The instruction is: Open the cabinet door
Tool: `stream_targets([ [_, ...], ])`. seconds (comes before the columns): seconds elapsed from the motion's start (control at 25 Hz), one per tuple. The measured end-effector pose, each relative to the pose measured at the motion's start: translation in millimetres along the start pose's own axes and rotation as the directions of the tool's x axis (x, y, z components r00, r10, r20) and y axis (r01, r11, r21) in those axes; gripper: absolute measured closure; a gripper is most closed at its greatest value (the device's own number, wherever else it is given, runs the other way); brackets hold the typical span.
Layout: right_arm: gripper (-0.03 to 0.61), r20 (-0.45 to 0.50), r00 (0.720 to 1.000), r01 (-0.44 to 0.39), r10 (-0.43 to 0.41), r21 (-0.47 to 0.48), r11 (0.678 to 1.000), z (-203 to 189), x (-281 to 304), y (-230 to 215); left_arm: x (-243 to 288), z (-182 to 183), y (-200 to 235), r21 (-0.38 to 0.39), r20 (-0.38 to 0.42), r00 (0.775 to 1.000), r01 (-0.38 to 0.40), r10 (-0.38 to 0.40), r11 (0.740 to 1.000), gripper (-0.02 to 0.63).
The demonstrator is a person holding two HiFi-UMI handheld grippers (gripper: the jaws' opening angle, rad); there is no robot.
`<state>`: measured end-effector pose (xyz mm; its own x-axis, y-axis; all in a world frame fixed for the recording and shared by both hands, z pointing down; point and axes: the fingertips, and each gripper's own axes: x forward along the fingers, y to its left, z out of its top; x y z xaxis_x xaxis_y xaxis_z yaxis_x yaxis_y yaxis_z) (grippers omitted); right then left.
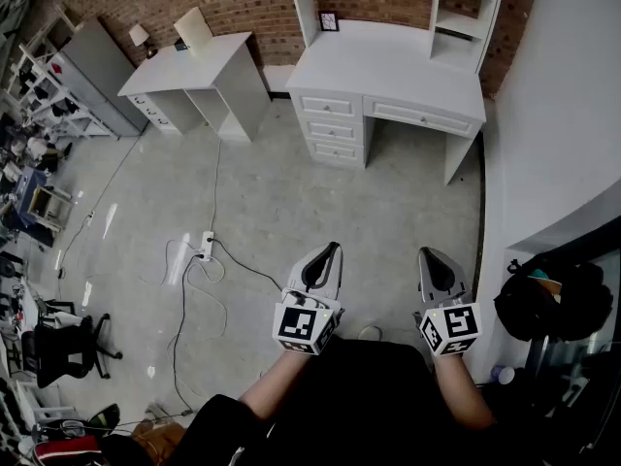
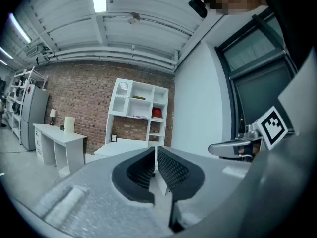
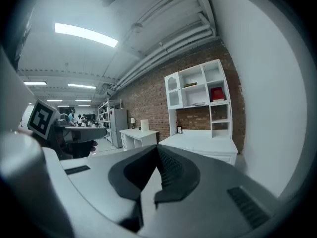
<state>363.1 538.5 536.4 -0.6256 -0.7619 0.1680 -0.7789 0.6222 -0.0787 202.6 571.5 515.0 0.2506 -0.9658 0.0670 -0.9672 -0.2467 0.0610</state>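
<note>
Cabinet door (image 3: 173, 90) well beyond right gripper (image 3: 158, 149)

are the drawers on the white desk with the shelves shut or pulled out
Shut. In the head view the drawers all sit flush with the front of the desk, none sticking out.

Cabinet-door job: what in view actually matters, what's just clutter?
Job:
- left gripper, shut, empty
- right gripper, shut, empty
- white desk hutch
- arched upper-left door on the hutch, likely the target

Lying about:
- power strip with cables on the floor
- second white desk
- black office chair
- picture frame
</note>
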Motion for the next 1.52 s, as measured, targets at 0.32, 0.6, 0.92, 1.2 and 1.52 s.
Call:
stream_targets([
  [0.32,0.584,-0.035,0.999,-0.016,0.015,-0.036,0.999,-12,0,-10,-2,-5,3,-0.031,-0.002,0.999,-0.050,0.050,0.998,0.589],
  [0.6,0.584,-0.048,0.998,-0.042,0.042,-0.001,0.999,-24,22,-6,4,-10,37,-0.042,0.000,0.995,-0.098,0.098,0.994,0.589],
  [0.92,0.584,-0.064,0.998,0.014,-0.014,0.002,1.000,-15,91,-27,65,-15,95,-0.048,-0.006,0.998,-0.058,0.057,0.997,0.589],
  [1.2,0.584,-0.055,0.993,0.107,-0.106,0.013,0.994,14,194,-61,143,-8,173,-0.102,-0.013,0.999,-0.036,0.035,0.994,0.589],
  [1.52,0.584,-0.077,0.982,0.174,-0.174,0.001,0.985,49,312,-66,216,10,275,-0.160,-0.012,1.000,-0.006,0.004,0.987,0.589],
])
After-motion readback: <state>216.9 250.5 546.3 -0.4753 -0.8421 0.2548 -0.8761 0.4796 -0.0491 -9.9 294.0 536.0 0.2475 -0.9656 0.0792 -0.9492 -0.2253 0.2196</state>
